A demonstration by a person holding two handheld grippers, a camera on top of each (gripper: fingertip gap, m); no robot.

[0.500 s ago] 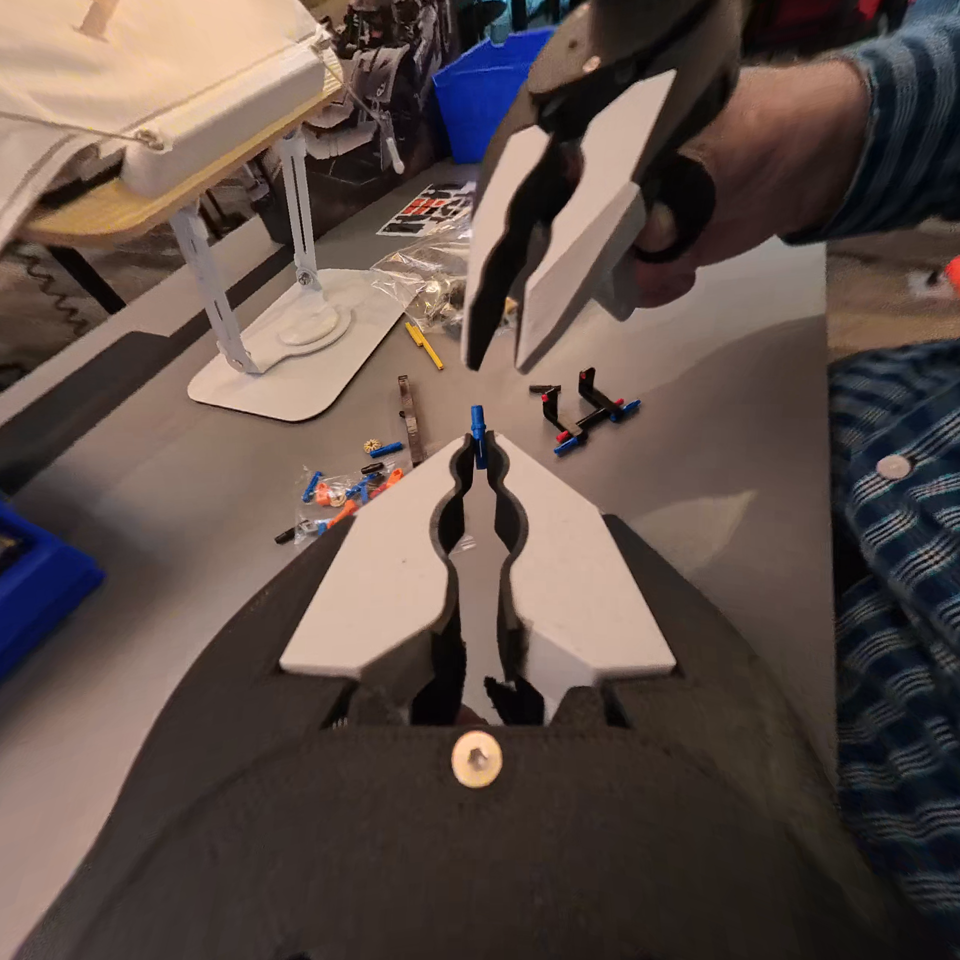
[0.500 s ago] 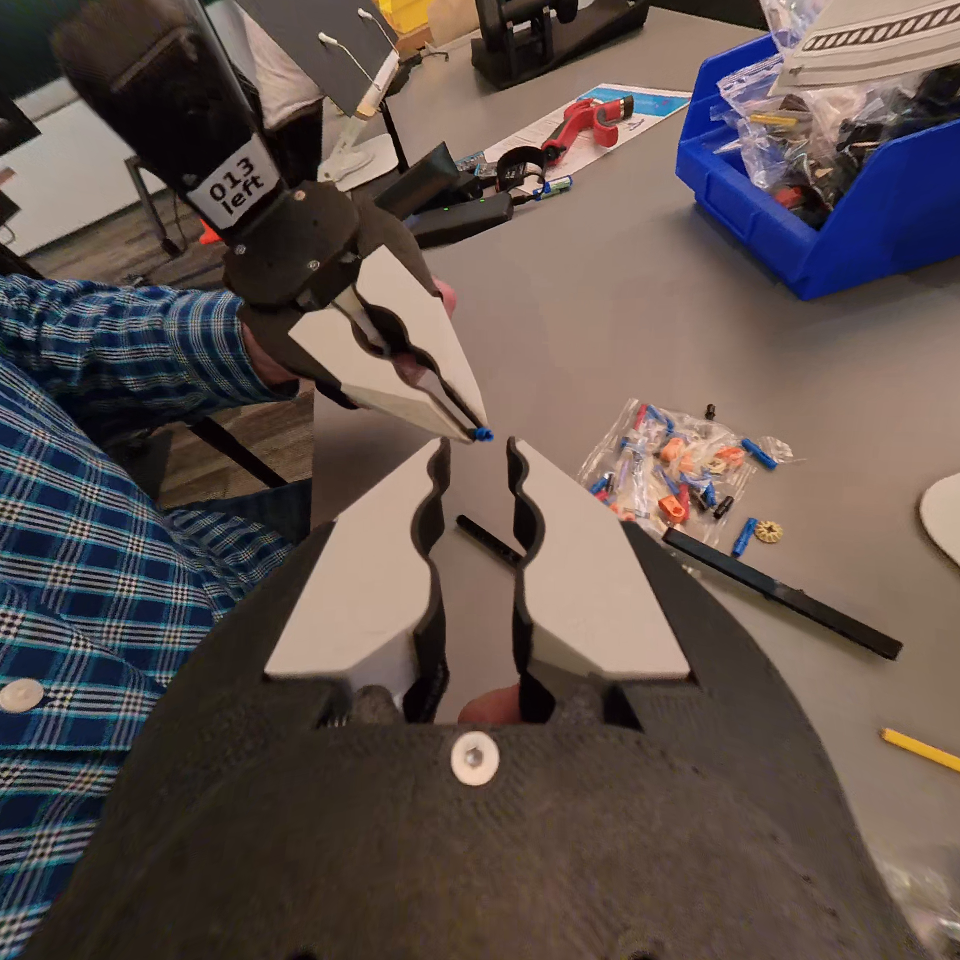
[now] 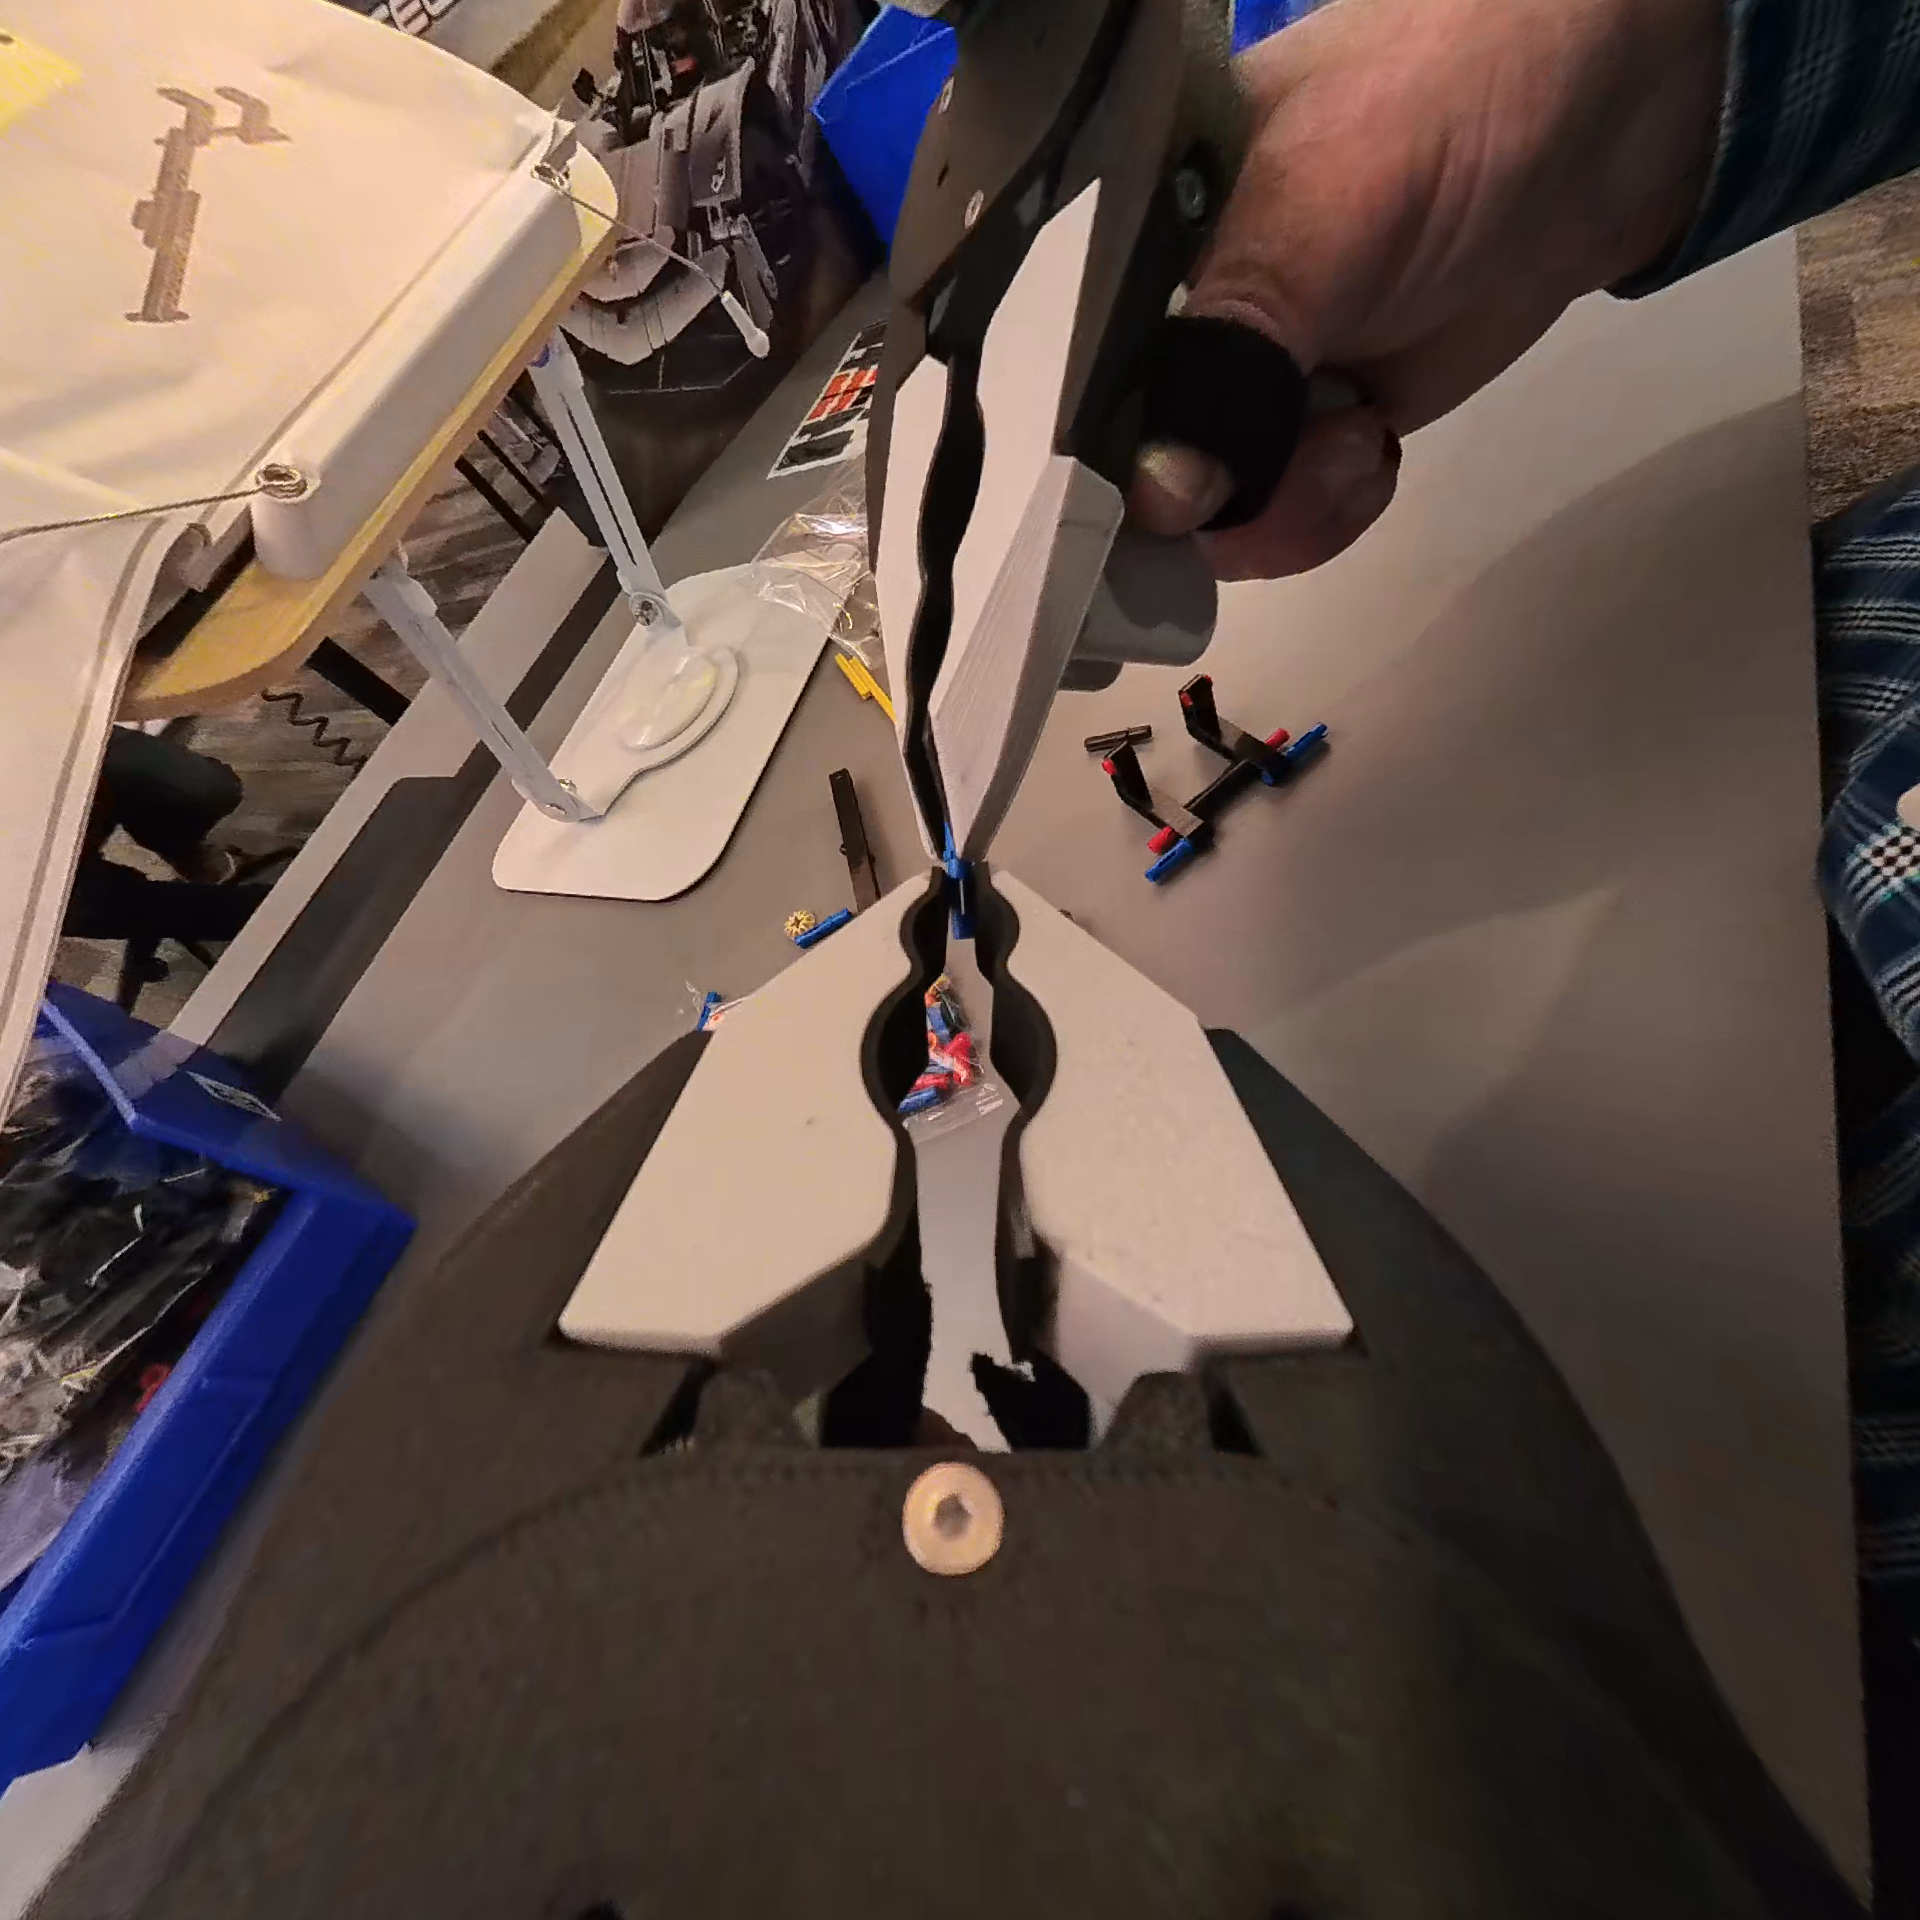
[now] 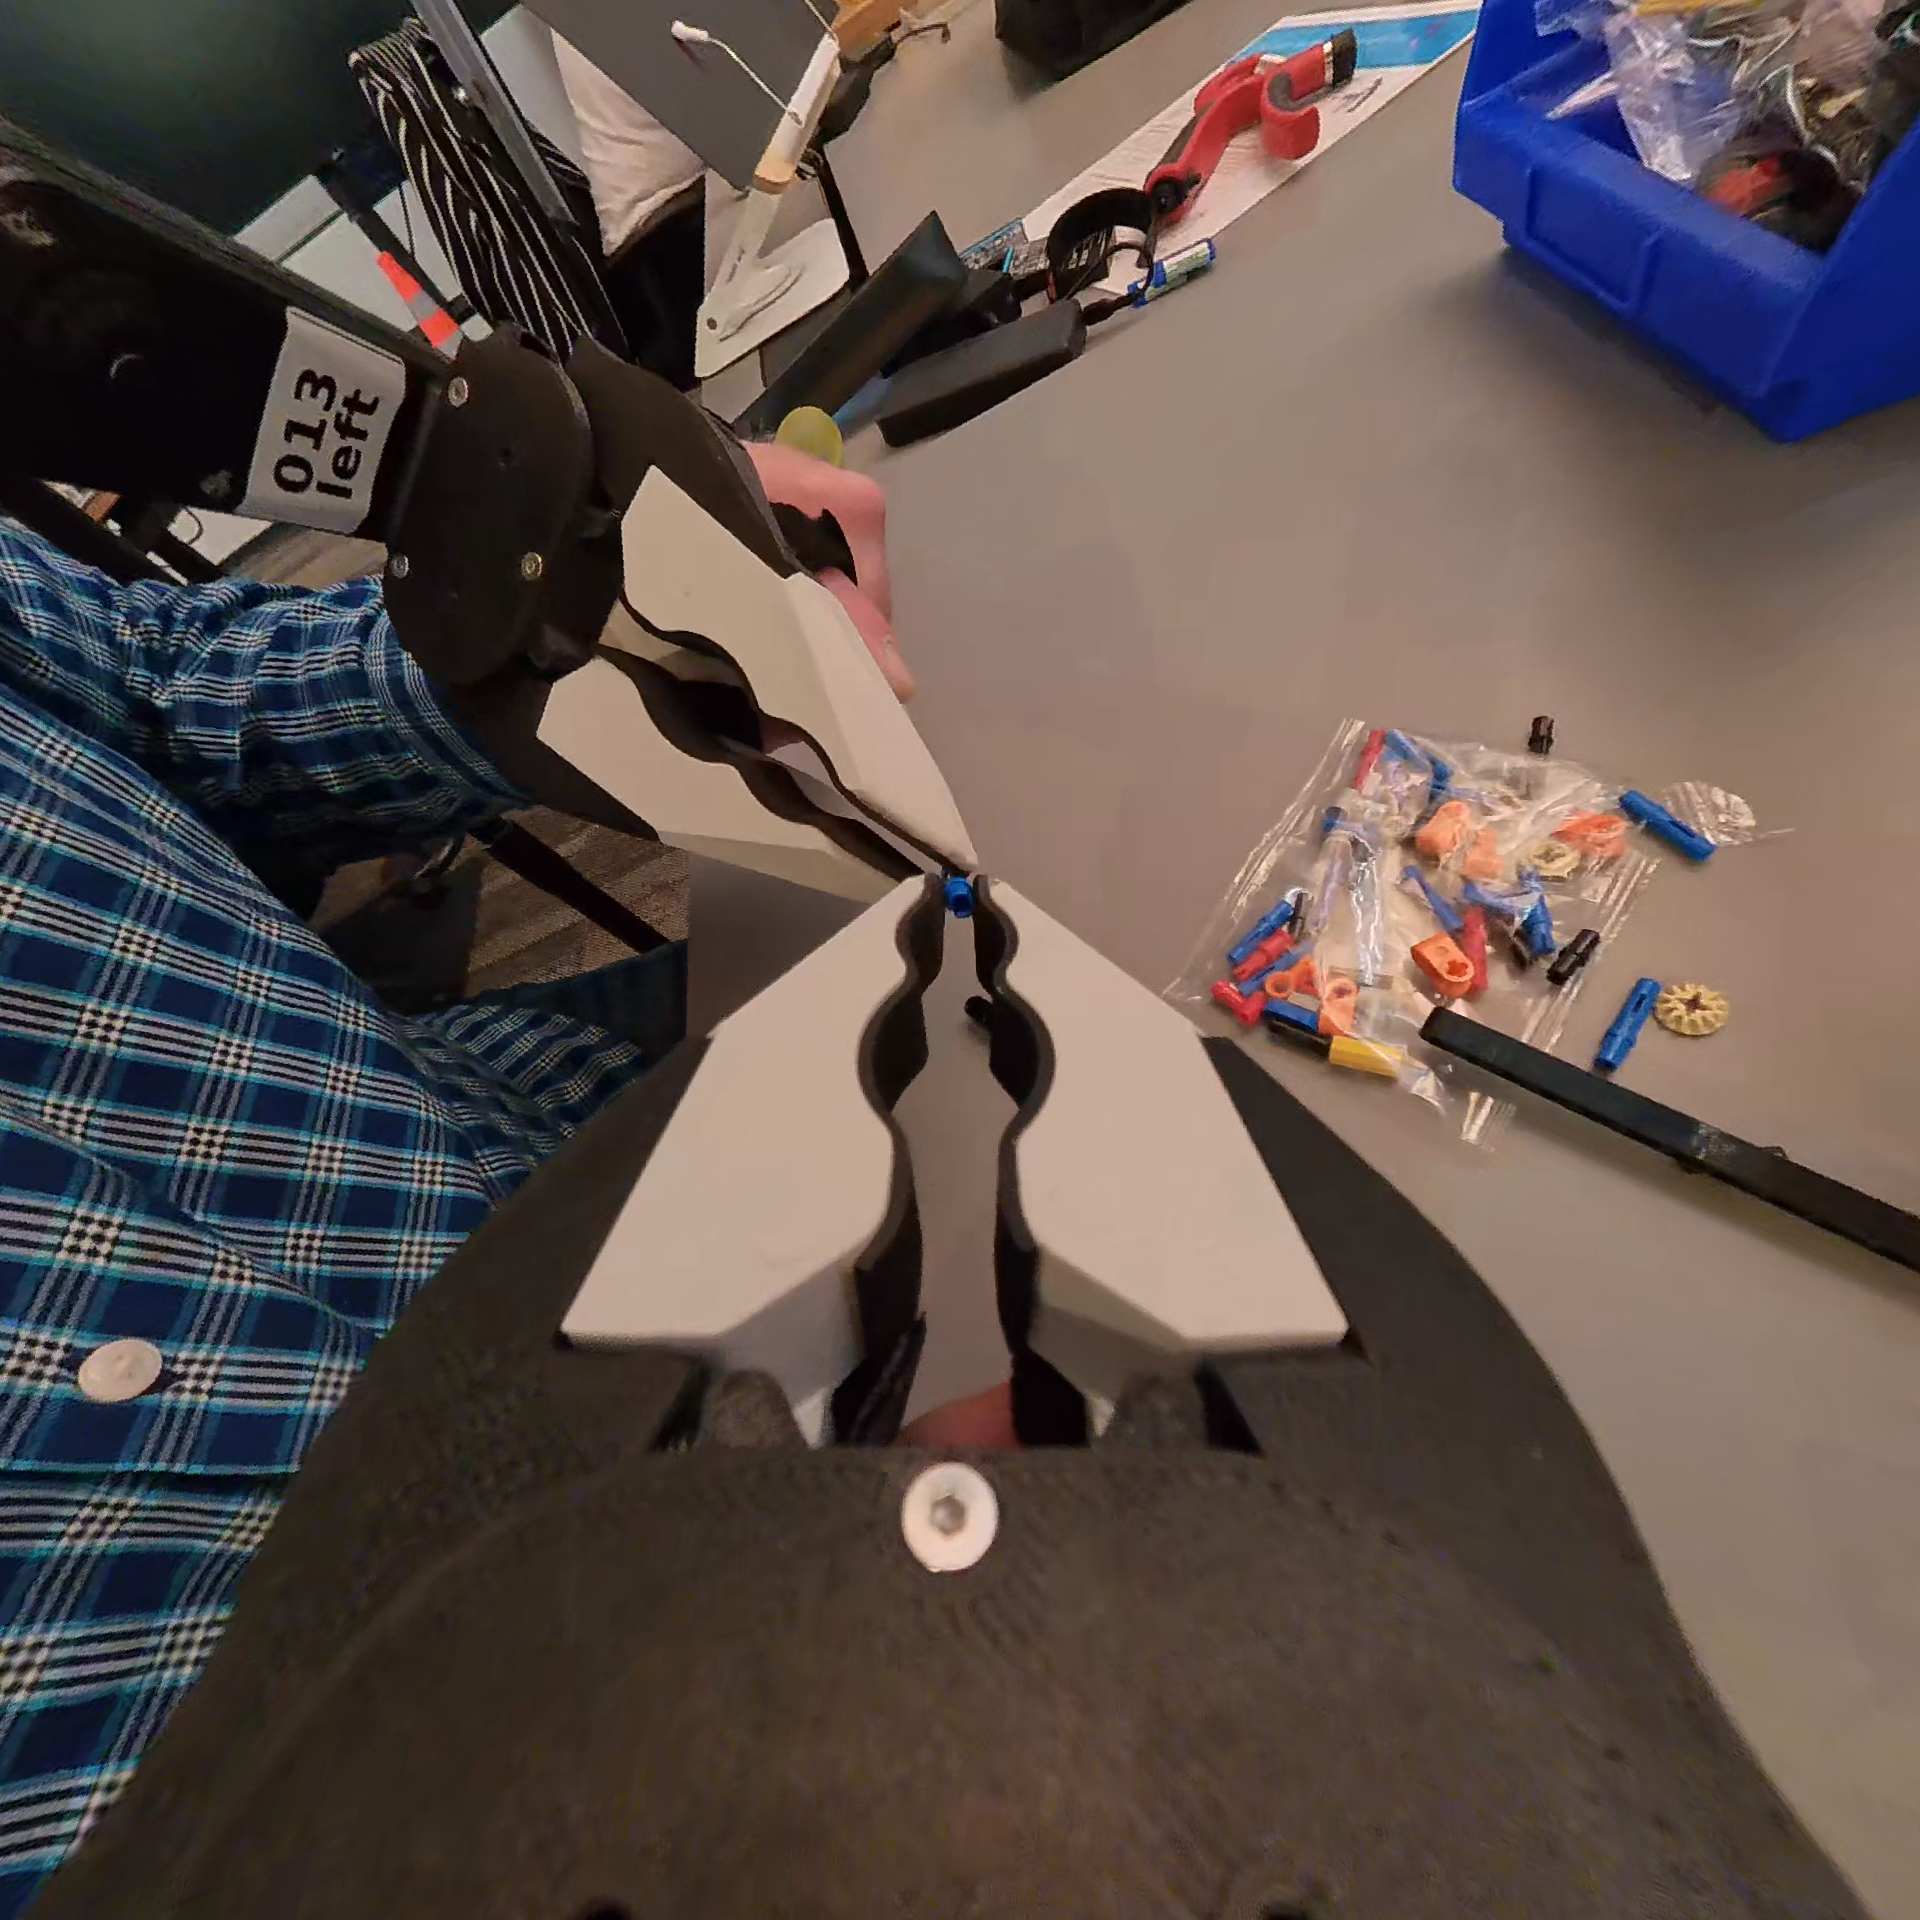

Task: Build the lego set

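We hold a small blue plastic peg [image 3: 958, 902] pinched in our left gripper [image 3: 957, 891], and our right gripper [image 4: 958, 889] has its narrowed tips closed on that peg's other end. Both meet tip to tip above the grey table [image 4: 1299, 540]. A clear bag of coloured pieces [image 4: 1423, 914] lies nearby, and the black frame with red and blue pins [image 3: 1210, 774] sits apart.

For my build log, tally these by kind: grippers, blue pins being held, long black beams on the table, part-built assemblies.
Grippers: 2 (left gripper, right gripper)
Blue pin, pinched at both grippers' tips: 1
Long black beam: 1
Part-built assembly: 1
Total: 5
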